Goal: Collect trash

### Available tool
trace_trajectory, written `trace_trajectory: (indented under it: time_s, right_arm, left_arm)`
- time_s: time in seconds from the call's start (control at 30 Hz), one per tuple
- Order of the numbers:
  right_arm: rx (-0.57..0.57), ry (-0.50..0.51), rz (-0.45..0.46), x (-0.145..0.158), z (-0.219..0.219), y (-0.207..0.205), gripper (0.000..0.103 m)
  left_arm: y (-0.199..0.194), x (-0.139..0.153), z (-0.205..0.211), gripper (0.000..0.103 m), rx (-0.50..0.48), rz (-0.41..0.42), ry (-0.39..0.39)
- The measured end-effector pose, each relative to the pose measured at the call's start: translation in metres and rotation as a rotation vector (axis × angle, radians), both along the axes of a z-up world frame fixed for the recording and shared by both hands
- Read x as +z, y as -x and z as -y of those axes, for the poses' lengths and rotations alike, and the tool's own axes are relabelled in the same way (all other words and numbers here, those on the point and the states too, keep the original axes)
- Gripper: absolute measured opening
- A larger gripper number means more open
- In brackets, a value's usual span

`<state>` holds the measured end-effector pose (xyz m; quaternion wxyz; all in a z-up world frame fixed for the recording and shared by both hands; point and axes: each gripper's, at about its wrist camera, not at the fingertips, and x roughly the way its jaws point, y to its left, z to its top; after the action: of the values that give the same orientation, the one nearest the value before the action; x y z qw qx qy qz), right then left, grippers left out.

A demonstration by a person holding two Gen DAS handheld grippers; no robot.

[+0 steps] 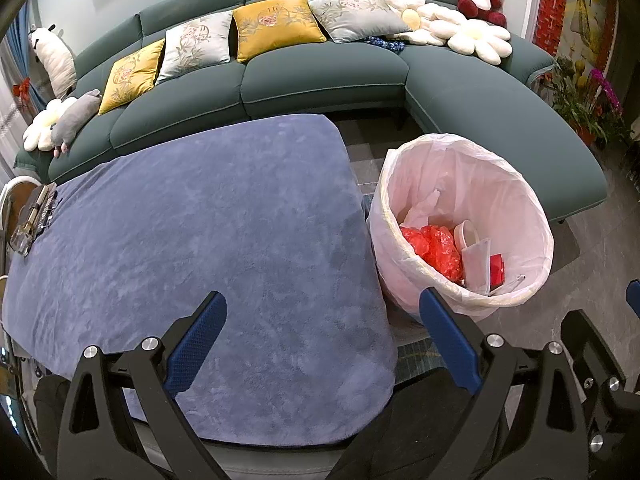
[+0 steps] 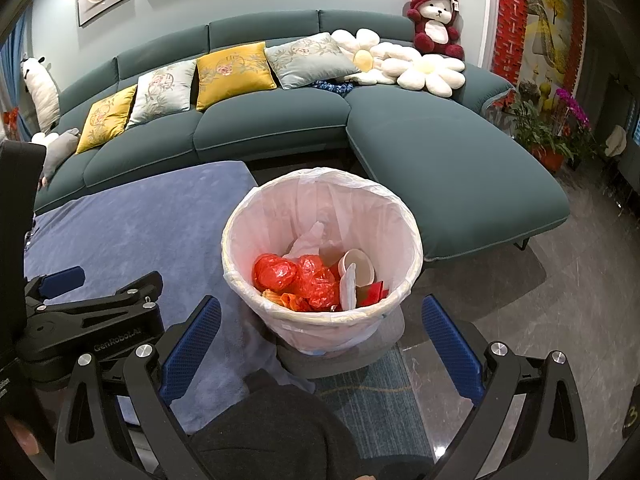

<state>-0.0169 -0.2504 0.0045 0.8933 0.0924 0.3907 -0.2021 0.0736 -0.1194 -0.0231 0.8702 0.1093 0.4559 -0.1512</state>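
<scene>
- Two grippers are in my hands, both with jaws spread wide and nothing between the blue, dimpled pads: my left gripper (image 1: 320, 344) hangs over the near edge of the table, my right gripper (image 2: 320, 344) hangs just short of the bin.
- Under the left one lies a blue-grey plush cloth (image 1: 208, 240), soft and nap-marked, covering the table with rounded corners; I see no trash on it.
- Just off the table's right edge stands the trash bin (image 2: 408, 240), round and tapered, lined with a thin translucent white bag (image 2: 320, 184) folded over its rim.
- Inside the bin I see crumpled red plastic wrap (image 2: 304, 276), glossy and wrinkled, a white paper cup (image 2: 360, 264) on its side, a white flat piece (image 2: 347, 286) standing on edge, a small red carton (image 2: 374, 292) and a crumpled whitish film (image 2: 308, 240) towards the back.
- The bin seems to sit on a grey round stool (image 2: 384, 344); I cannot tell for certain.
- At the table's far left edge lies a small clear-and-dark object (image 1: 34, 216), too blurred to name.
- Beyond stands a teal sofa (image 1: 320, 76) with yellow and pale embroidered cushions.
</scene>
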Motion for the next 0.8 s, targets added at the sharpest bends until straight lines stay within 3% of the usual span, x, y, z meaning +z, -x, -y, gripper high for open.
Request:
trace_trajectory:
  time_s: [0.8]
  right_arm:
    - [0.0,-0.011,-0.002,-0.0038,0.0004,-0.0016,0.097]
  left_arm:
    - [0.0056,-0.0021,0.0004,0.093,-0.022,-0.007,0.0]
